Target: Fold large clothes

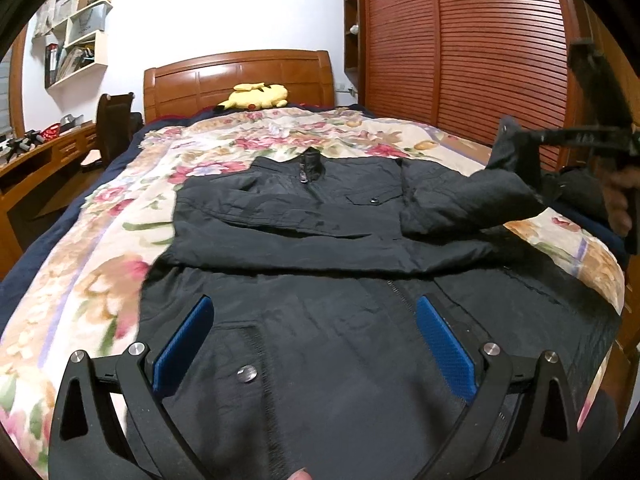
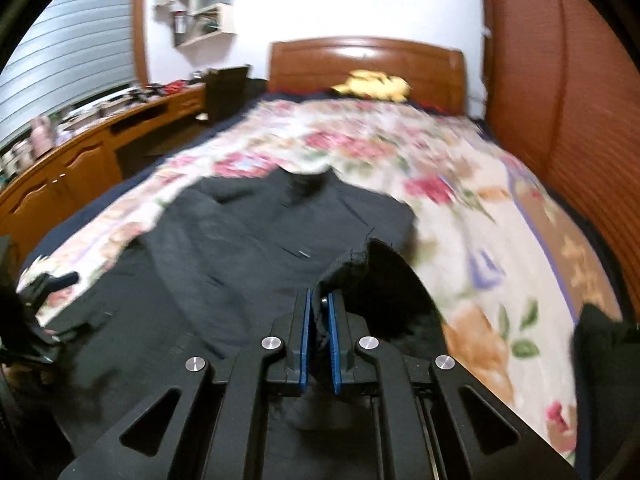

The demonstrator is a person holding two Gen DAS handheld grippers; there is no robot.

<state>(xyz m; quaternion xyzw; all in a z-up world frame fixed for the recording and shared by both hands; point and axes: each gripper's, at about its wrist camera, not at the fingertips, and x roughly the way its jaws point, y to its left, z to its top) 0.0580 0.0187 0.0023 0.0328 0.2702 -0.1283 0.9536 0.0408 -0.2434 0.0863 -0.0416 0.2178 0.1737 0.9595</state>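
The jacket (image 1: 320,312) is dark, matt woven cloth, finely creased, with small glossy snap buttons and a toothed zip up its front. Beneath it the bedspread (image 1: 100,288) is soft, slightly fuzzy printed cloth. The left tongs (image 1: 316,344) are matt black plastic with bright polished metal pins; their pads (image 1: 444,344) are blue and finely dimpled, like rubber. The right tongs (image 2: 319,336) have the same finish. At twelve o'clock the headboard (image 1: 240,76) is glossy varnished wood, and the plush toy (image 1: 256,96) against it looks fluffy. At two o'clock the wardrobe door (image 1: 480,48) is ribbed, reddish, semi-gloss wood.
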